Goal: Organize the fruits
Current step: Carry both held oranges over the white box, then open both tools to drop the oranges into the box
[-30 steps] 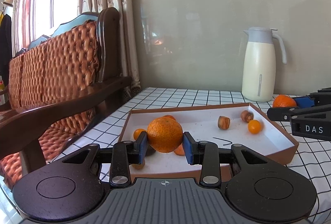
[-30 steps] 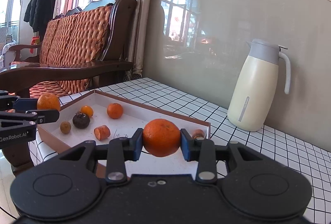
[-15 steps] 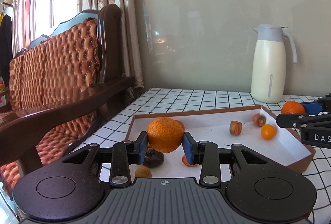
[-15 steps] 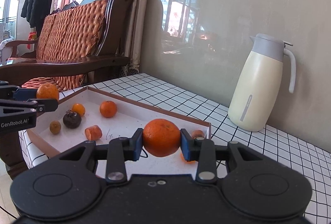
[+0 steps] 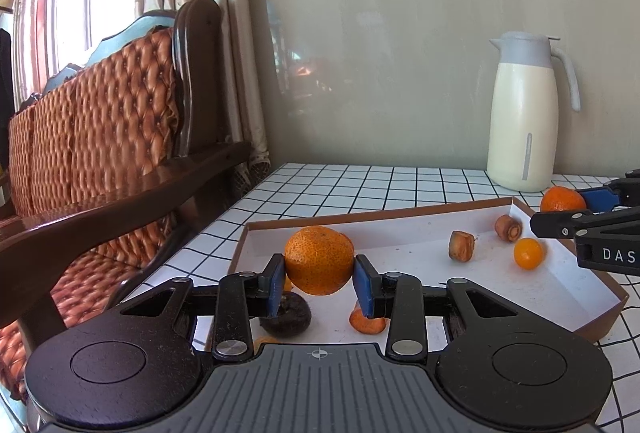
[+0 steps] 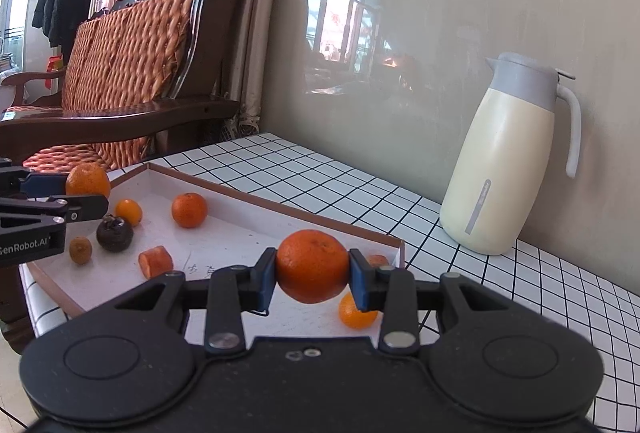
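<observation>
Only right view shows longan [image 6: 80,250] (probably).

Tray [image 6: 256,198] lies on surface [image 6: 540,273], near its left edge. Jug [image 6: 508,161] stands on surface behind and right of tray, against wall. Armchair [image 6: 132,45] stands left of surface. In tray: mangosteen [image 6: 114,232] at left end, small fruit [image 6: 80,250] before it, kumquat [image 6: 128,212] behind it, tangerine [image 6: 189,209] right of kumquat, carrot piece [image 6: 156,260] toward middle. Left gripper [image 5: 319,275] holds left orange [image 5: 319,259] over tray's left end; right gripper [image 6: 313,278] holds right orange [image 6: 313,265] over right end.
</observation>
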Motion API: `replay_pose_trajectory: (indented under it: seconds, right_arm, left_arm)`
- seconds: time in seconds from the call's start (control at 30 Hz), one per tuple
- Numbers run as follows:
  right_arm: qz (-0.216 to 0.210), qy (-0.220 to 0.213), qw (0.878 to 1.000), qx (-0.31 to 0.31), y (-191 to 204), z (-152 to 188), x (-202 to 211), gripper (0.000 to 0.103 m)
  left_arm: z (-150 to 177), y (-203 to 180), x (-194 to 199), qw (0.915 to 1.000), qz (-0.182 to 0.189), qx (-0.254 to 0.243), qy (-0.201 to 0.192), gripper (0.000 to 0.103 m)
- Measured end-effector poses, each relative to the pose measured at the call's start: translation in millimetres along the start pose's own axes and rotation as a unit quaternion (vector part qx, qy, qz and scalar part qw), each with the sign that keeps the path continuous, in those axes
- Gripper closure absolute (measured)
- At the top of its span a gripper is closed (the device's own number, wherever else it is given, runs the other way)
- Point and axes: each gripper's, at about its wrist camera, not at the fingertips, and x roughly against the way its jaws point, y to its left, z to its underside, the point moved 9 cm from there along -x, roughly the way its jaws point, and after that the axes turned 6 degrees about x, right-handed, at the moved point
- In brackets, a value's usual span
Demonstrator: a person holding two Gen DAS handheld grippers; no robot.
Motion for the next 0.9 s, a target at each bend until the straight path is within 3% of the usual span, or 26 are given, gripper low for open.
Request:
replay_pose_trajectory:
  seconds: [0.83,0.87,0.9]
  right_arm:
    - [-0.021,0.029,0.999,-0.019,-25,-4,-54,0.073]
    - [-0.012,0.026,0.999,-0.015,-28,-5,-54,0.061]
    - [0.006,0.018,1.000,-0.012,-33,-7,-52,0.024]
  left_arm:
    - [-6,4,-58,0.9993,-0.007,0.016,0.033,0.066]
    - [-7,6,-60,0.9992,-0.007,0.025,0.032,0.066]
    - [-8,9,-59,0.9990,-0.010,0.035,0.026,0.053]
